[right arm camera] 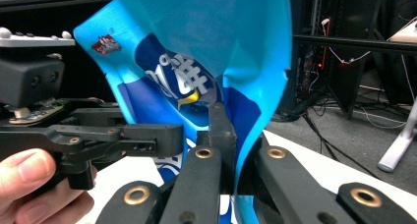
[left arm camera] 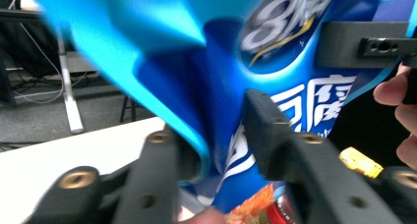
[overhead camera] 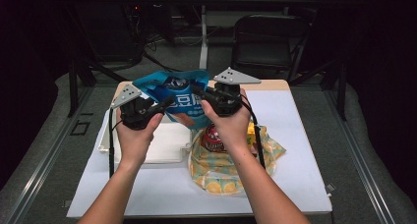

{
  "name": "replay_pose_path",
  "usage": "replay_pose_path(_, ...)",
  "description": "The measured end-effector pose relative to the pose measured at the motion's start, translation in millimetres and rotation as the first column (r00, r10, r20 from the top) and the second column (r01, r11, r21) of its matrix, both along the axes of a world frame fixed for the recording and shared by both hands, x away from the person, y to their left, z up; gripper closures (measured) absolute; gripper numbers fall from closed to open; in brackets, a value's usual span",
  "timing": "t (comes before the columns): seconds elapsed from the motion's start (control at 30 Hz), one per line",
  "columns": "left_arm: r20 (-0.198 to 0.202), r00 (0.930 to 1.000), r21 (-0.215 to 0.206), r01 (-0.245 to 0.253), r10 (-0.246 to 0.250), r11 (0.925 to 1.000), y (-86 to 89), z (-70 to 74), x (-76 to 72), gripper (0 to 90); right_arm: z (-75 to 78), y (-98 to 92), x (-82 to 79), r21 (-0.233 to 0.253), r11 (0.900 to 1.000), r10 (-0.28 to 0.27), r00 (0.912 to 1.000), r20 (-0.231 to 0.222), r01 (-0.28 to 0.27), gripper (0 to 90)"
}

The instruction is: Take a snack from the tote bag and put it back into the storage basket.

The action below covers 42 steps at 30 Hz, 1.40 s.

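High view: a blue snack bag (overhead camera: 178, 97) is held up in the air above the far half of the desk (overhead camera: 295, 135), between the two claws. The left claw (overhead camera: 166, 104) is seen at the bag's left edge, the right claw (overhead camera: 197, 92) at its right edge near the top, so the bag's width is stretched between them while its long axis hangs roughly downward, tilted a little. Both hands are equally close to it. Below the bag, a white tray (overhead camera: 164, 143) lies on the desk, and just to its right a yellow patterned cloth (overhead camera: 221, 172) with a red-lidded can (overhead camera: 212, 138) on it.

Left gripper view: the bag (left arm camera: 206, 62) is seen pinched between the two black jaws, which are drawn narrow around a fold of its blue film; the printed front is turned toward the far side, where the right claw (left arm camera: 364, 44) is clamped to the opposite edge. Motion blur is present, so the exact grip line cannot be told.

Right gripper view: the jaws are closed tight on the bag's (right arm camera: 216, 52) side seam, with the film rising straight up from between them. The left claw (right arm camera: 147, 135) is seen reaching in from the left and meeting the bag lower down.

Since the two grips are set on opposite edges, the coming move is judged to turn on pulling them apart sideways, across the bag's long axis, to open its top.
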<state>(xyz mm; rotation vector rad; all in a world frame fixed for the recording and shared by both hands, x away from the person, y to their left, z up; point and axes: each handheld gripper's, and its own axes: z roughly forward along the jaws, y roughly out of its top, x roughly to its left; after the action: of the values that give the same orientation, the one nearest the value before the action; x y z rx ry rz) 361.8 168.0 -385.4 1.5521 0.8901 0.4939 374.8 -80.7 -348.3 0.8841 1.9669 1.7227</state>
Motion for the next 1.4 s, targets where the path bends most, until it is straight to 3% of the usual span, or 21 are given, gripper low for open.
replay_pose_path(0.03,0.0,1.0,-0.004,-0.001,0.001,1.0,0.6,0.7,-0.8,72.4,0.0,0.0,0.0,0.0,1.0,0.0,1.0,0.0,0.0,90.0)
replay_pose_path(0.07,-0.005,1.0,-0.006,-0.002,0.002,1.0,1.5,1.5,-0.9,80.4,-0.4,1.1,-0.3,-0.005,1.0,0.004,1.0,0.003,-0.004,90.0)
replay_pose_path(0.2,-0.008,0.9993,-0.002,-0.035,0.035,0.9994,4.6,5.3,-3.2,87.4,-1.5,8.2,-2.1,-0.012,1.0,0.027,0.9995,0.016,-0.027,90.0)
replay_pose_path(0.33,-0.021,0.9992,-0.013,-0.035,0.035,0.9993,10.9,8.9,-4.1,89.3,-2.1,13.1,-3.7,-0.014,0.999,0.031,0.9991,0.03,-0.031,87.4)
replay_pose_path(0.4,-0.033,0.9989,-0.021,-0.033,0.032,0.9992,15.7,9.3,-3.6,89.6,-3.0,12.4,-4.2,-0.003,0.999,0.035,0.9992,0.02,-0.035,75.8)
replay_pose_path(0.43,-0.04,0.9984,-0.021,-0.04,0.039,0.999,18.5,9.0,-3.3,89.6,-3.0,12.4,-4.2,-0.003,0.999,0.035,0.9992,0.02,-0.035,75.8)
replay_pose_path(0.47,-0.045,0.9976,-0.032,-0.054,0.053,0.998,24.0,7.6,-2.8,89.6,-2.8,8.9,-5.4,0.008,0.999,0.038,0.9991,0.02,-0.039,67.8)
replay_pose_path(0.6,-0.042,0.9968,-0.04,-0.069,0.067,0.9968,33.6,6.8,-2.8,89.6,-3.0,2.9,-8.0,0.015,0.999,0.035,0.9992,0.017,-0.035,60.3)
replay_pose_path(0.67,-0.042,0.9966,-0.045,-0.073,0.071,0.9963,39.3,7.6,-3.3,89.6,-4.7,-3.4,-11.2,0.003,0.999,0.039,0.9989,0.025,-0.039,49.7)
replay_pose_path(0.83,-0.042,0.9956,-0.056,-0.086,0.084,0.9947,52.8,7.0,-3.4,89.6,-12.7,-13.0,-13.8,-0.024,1.0,-0.007,0.9998,0.019,0.007,39.2)
replay_pose_path(1.13,-0.051,0.9931,-0.053,-0.108,0.105,0.9928,64.2,-0.2,-0.2,89.5,-30.7,-31.9,-18.6,-0.08,0.996,-0.037,0.9992,0.013,0.038,33.6)
replay_pose_path(1.4,-0.069,0.9887,-0.055,-0.137,0.133,0.9891,79.0,-8.8,6.1,89.5,-43.6,-48.2,-23.4,-0.095,0.994,-0.058,0.9983,-0.006,0.057,32.2)
